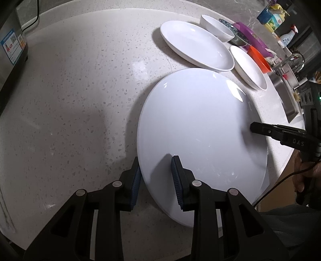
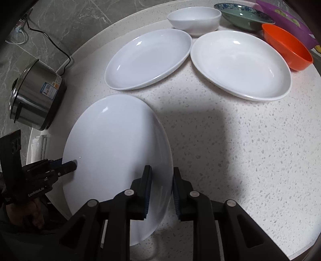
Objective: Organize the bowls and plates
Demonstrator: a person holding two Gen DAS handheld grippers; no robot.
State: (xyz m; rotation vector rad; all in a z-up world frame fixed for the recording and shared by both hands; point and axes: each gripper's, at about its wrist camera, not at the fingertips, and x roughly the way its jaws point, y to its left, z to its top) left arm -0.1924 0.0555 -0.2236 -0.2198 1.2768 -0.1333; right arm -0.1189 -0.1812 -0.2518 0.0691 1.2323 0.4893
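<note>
Both hand-held grippers, left [image 1: 155, 180] and right [image 2: 161, 190], clamp opposite rims of the large white plate [image 2: 116, 156] at the near worktop [image 2: 250, 150] edge. Stacking step; next I carry it level toward the far plates [image 2: 148, 58].

On the speckled surface [image 2: 230, 140] there were three white plates: one near [image 2: 112, 160], one far to the left [image 2: 148, 58], one far to the right [image 2: 240, 64]. Four bowls stood along the far edge: one white [image 2: 194, 20], one green with a blue patterned rim [image 2: 244, 18], one orange [image 2: 286, 46], one purple [image 2: 286, 22]. One steel cooker pot [image 2: 36, 96] stood at the left. Two hand-held grippers were in view, the left [image 1: 155, 180] and the right [image 2: 161, 192].
</note>
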